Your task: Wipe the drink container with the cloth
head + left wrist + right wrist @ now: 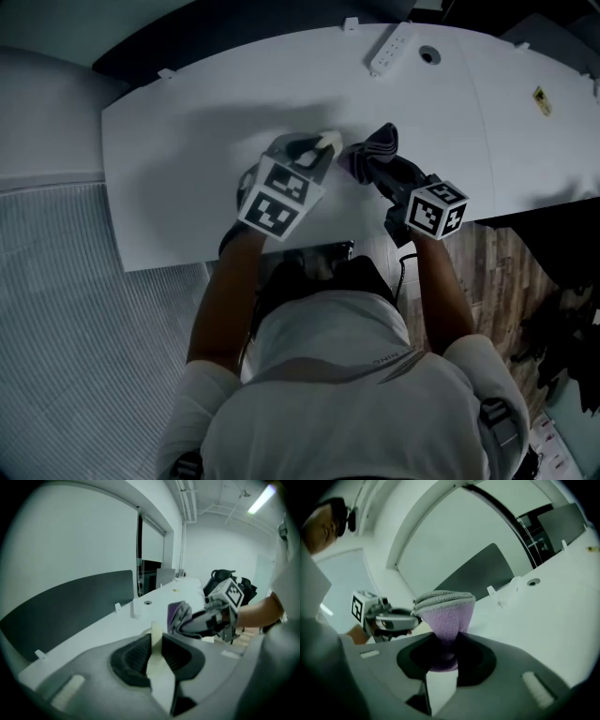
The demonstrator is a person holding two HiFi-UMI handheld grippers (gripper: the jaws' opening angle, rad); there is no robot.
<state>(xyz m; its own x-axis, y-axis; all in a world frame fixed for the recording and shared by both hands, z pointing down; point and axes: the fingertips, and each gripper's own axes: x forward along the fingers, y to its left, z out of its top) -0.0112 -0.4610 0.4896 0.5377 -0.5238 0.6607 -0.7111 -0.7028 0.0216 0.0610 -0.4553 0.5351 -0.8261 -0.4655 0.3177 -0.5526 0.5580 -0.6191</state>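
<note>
My left gripper (317, 152) is shut on a thin, pale cream drink container (329, 140), held above the white table (187, 159). In the left gripper view the container (157, 660) stands edge-on between the dark pads (133, 660), its top sticking up past them. My right gripper (373, 169) is shut on a bunched purple cloth (377, 148) with a grey hem. The cloth (446, 616) rises out of the jaws in the right gripper view. Cloth and container are close together, a small gap apart, over the table's near middle.
A white power strip (391, 49) and a round cable hole (429, 54) lie at the table's far edge. A yellow sticker (541, 99) is on the right part. A dark partition (70, 606) runs behind the table. Wooden floor (506, 272) lies right, grey carpet (56, 309) left.
</note>
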